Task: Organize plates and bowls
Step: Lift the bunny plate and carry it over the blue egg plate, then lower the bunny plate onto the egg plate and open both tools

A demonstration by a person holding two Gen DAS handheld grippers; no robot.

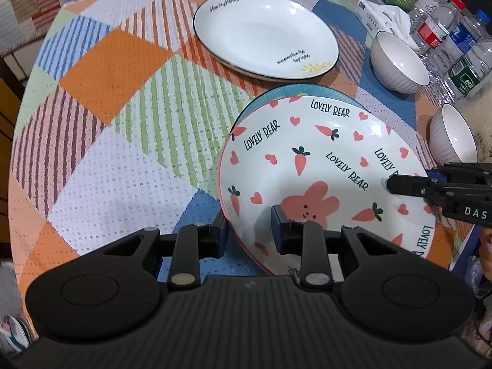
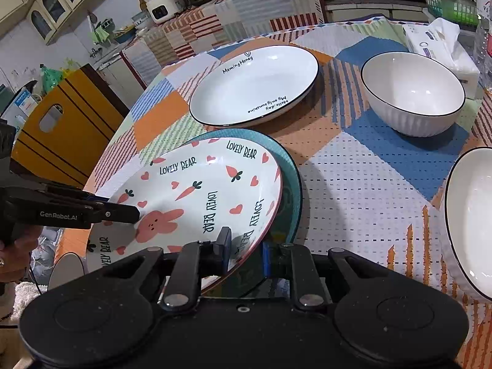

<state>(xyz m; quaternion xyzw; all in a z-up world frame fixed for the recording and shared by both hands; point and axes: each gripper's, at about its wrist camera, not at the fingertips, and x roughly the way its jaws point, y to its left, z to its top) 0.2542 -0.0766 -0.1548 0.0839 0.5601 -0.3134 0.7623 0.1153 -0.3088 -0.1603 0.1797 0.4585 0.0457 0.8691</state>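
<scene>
A round table (image 1: 101, 141) under a patchwork cloth of orange, blue, green and striped squares fills the view, with kitchen cabinets and a counter behind it in the right wrist view.

I hold the bear plate (image 1: 313, 166), the one printed with carrots, hearts and "LOVELY BEAR", from 2 sides. My left gripper (image 1: 250, 230) is closed on its near left rim, 1 finger under the edge and 1 over the pink bear. My right gripper (image 2: 244, 250) is clamped almost fully shut on the opposite rim, 1 pad above the plate and 1 below. The plate sits tilted, its left side raised, over a teal plate (image 2: 290, 184) that lies on the cloth directly beneath it and shows only along the far and right edge. I cannot tell whether the 2 plates touch.

Beyond them, toward the far side, a white plate (image 2: 255, 89) with a dark rim and small writing rests flat. To its right stands a white ribbed bowl (image 2: 412, 95), and a second bowl (image 2: 470, 221) sits near the right edge. A tissue pack (image 2: 442, 46) and 4 water bottles (image 1: 452, 40) line the far right.
</scene>
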